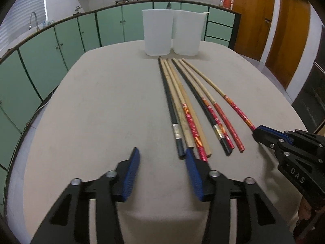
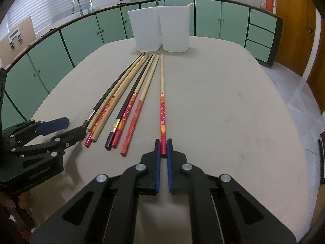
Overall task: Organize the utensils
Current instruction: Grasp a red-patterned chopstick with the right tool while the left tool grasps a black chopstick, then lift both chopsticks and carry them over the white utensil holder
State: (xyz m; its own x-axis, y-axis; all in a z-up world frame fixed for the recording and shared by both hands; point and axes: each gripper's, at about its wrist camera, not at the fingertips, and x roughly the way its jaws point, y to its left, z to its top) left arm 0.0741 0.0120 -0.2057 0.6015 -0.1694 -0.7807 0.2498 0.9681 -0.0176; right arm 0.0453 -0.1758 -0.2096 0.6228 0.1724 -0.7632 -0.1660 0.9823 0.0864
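Right gripper (image 2: 163,145): jaws closed on the red butt end of the rightmost chopstick (image 2: 162,93); the blue pads are seen pressed against its 2 sides; that stick lies on the table (image 2: 233,105), apart from the rest, pointing toward the tubs.
Left gripper (image 1: 161,154): jaws part-way open, nothing held between them; the right blue pad (image 1: 193,170) is seen just at the butt ends of the left cluster; actual contact cannot be told from either view.
Chopsticks (image 1: 195,101): 8 appear to be laid out lengthwise on the table, though overlap makes the count uncertain; tips toward the tubs, butts toward the grippers.
Left cluster (image 1: 178,105): 1 black stick with a silver band, pale wooden sticks, 1 red-handled stick with orange stripes; laid touching one another.
Middle cluster (image 1: 205,101): 1 black stick with a silver band beside 2 red-patterned sticks.
Tubs: 2 white plastic containers, left tub (image 1: 156,32) and right tub (image 1: 187,33), set upright side by side at the table's far edge, just beyond the stick tips.
Writing: "DAS" is read on the right gripper's black body in the left wrist view; print on the left gripper's body in the right wrist view is too blurred to read.
Backdrop: green cabinets (image 2: 85,34); a tap (image 2: 77,5); an orange flask (image 2: 269,1).
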